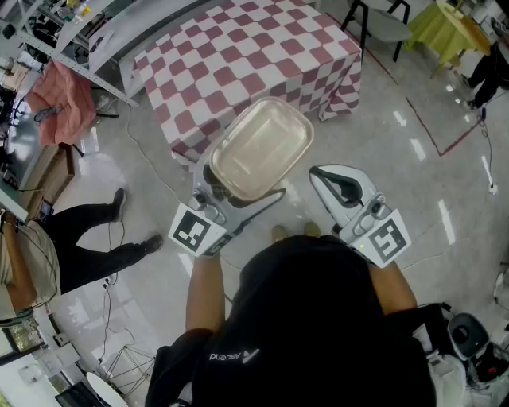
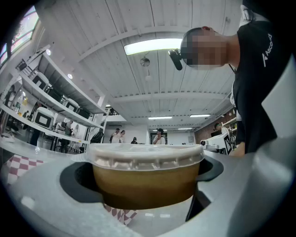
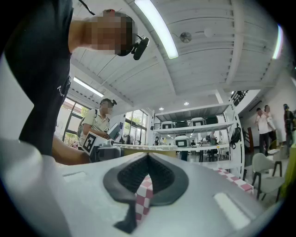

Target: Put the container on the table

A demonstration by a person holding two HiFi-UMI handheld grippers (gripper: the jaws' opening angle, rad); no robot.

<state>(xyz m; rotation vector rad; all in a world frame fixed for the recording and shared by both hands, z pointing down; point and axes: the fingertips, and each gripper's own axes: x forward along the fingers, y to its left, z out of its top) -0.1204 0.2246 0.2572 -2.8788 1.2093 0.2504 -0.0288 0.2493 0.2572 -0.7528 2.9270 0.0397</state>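
A rectangular beige container point(image 1: 261, 147) with a clear lid hangs in the air over the floor, just short of the checkered table point(image 1: 238, 48). My left gripper point(image 1: 238, 181) is shut on its near end, jaws spread wide around it. In the left gripper view the container point(image 2: 145, 173) fills the gap between the jaws of that gripper point(image 2: 145, 187). My right gripper point(image 1: 340, 184) floats to the right of the container, apart from it, shut and holding nothing. In the right gripper view its fingertips point(image 3: 147, 159) meet, with the checkered cloth showing below.
The table's red-and-white cloth hangs to the floor at its near edge point(image 1: 195, 143). A person's legs point(image 1: 103, 230) stand at the left, by shelves and a pink cloth point(image 1: 64, 95). Chairs point(image 1: 382, 24) and a yellow-green table point(image 1: 457, 28) stand at the far right.
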